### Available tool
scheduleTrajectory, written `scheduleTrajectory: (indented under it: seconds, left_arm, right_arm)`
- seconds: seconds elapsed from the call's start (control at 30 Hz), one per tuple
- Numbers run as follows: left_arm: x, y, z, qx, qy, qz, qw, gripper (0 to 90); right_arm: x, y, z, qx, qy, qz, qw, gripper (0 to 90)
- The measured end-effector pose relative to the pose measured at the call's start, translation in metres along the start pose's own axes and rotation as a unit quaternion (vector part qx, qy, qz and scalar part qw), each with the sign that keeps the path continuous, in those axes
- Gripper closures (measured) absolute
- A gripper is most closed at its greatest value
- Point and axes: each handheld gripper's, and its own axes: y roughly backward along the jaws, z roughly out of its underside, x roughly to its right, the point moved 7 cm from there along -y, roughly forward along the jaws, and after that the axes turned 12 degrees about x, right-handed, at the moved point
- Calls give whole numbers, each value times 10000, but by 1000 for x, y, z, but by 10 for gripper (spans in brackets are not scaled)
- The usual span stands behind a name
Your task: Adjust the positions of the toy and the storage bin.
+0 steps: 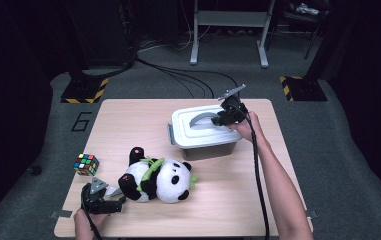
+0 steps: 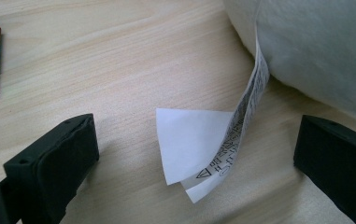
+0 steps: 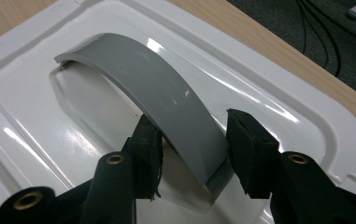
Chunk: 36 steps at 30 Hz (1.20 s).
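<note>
Two grippers are at work on the table [image 1: 128, 115], and the step in hand is judged to be the taking of the grey handle [image 3: 166, 112] of the white box lid [image 3: 278, 116]. In the right gripper view, the right gripper [image 3: 192, 147] has its jaws set on either side of the handle's near end; the left jaw touches or nearly touches the handle's edge, while a narrow gap is seen at the right jaw, so the handle is straddled and not yet pinched. In the high view the box [image 1: 204, 131] is placed at about 1 o'clock from the table's middle, with that gripper [image 1: 226, 114] over its right part.

The left gripper [image 1: 109, 198] is rested at about 7 o'clock, just beside the plush panda [image 1: 159, 177]. Its jaws are spread wide, with the panda's care tag [image 2: 199, 144] lying between them, untouched. A colour cube [image 1: 86, 164] is set at about 9 o'clock, near the table's left edge.

The next move is judged to call for the right jaws to be closed fully on the handle and the lid to be lifted straight up (whether the grey end clips are latched cannot be told).

Printed lines and a small triangle symbol are seen on the tag, too fine to be read. A large "6" [image 1: 81, 121] is marked on the floor at the table's far left corner.
</note>
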Motion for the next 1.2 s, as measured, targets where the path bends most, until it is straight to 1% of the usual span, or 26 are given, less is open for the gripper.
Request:
scheduleTrajectory:
  seconds: [0.03, 0.1, 0.17, 0.3, 0.4, 0.43, 0.5, 0.67, 0.8, 0.83, 0.87, 0.9, 1.17, 1.2]
  left_arm:
    - [0, 0, 0, 1, 0, 0, 10000, 1]
    - [0, 0, 0, 1, 0, 0, 10000, 1]
    - [0, 0, 0, 2, 2, -1, 10000, 1]
    - [0, 0, 0, 2, 1, 0, 10000, 1]
    - [0, 0, 0, 1, 0, 0, 10000, 1]
    - [0, 0, 0, 0, 0, 1, 10000, 1]
    - [0, 0, 0, 1, 1, 0, 10000, 1]
    - [0, 0, 0, 1, 1, -1, 10000, 1]
    - [0, 0, 0, -25, -4, 6, 10000, 1]
    - [0, 0, 0, 3, 0, 0, 10000, 1]
    - [0, 1, 0, -49, -7, 17, 10000, 1]
    - [0, 0, 0, -2, -1, 1, 10000, 1]
    - [0, 0, 0, 0, 1, 0, 10000, 1]
    - [0, 0, 0, -1, 0, 0, 10000, 1]
  right_arm:
    - [-1, 1, 0, -19, 44, 62, 10000, 571]
    - [-3, 3, 2, -73, -1, 133, 9999, 574]
    - [-4, 5, 3, -110, -99, 280, 9995, 577]
    - [-7, 10, 5, -177, -244, 462, 9985, 579]
    - [-9, 12, 7, -179, -432, 654, 9968, 579]
    - [-10, 13, 8, -196, -447, 694, 9964, 579]
    - [-12, 15, 9, -183, -565, 815, 9949, 579]
    - [-18, 16, 10, -158, -739, 999, 9921, 578]
    - [-21, 16, 9, -138, -835, 1096, 9904, 578]
    - [-22, 15, 9, -130, -868, 1122, 9898, 578]
    - [-23, 15, 9, -118, -886, 1150, 9893, 579]
    - [-24, 15, 8, -119, -871, 1142, 9896, 579]
    - [-40, 3, 1, -73, -867, 1078, 9904, 581]
    - [-42, 1, 0, -49, -910, 1059, 9902, 580]
